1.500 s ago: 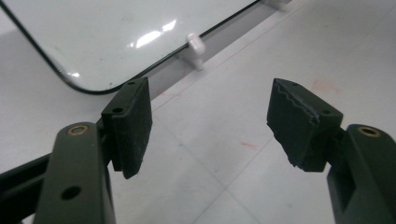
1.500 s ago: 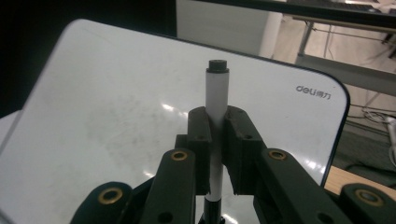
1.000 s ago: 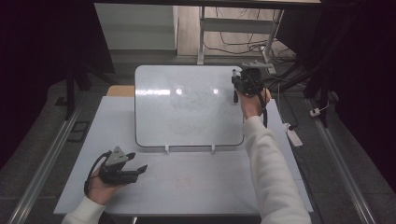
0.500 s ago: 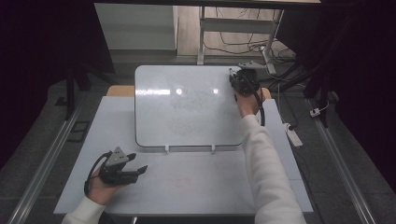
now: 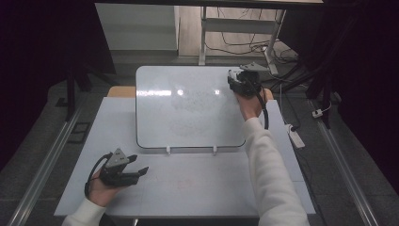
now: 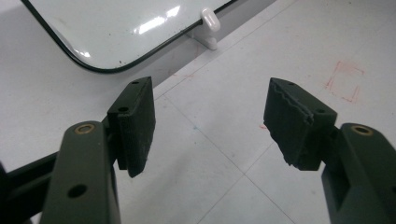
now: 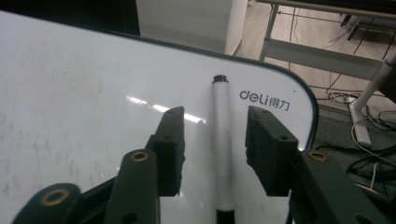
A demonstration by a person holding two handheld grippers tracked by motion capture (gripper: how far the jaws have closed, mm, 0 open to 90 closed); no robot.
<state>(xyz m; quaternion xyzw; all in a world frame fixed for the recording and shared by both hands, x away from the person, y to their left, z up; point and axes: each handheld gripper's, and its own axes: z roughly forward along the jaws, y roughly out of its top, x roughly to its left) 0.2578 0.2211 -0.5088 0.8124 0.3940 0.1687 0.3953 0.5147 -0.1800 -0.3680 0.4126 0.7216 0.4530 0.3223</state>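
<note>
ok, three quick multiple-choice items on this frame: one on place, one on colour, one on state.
1. Where does the marker lie?
A. on the whiteboard, near its far right corner
B. on the table beside the left gripper
C. on the floor

2. What colour is the marker's barrel?
A. red
B. white
C. green

3. How do the right gripper's jaws stand on the marker?
A. clamped tight on it
B. apart, marker between them with a gap each side
C. shut, with the marker far away

Answers:
1. A: the right gripper view shows the marker lying on the board, close to the printed logo by the rounded corner.
2. B: the barrel is white, with a black end.
3. B: the jaws have just been opening, and board surface shows between each pad and the marker.
</note>
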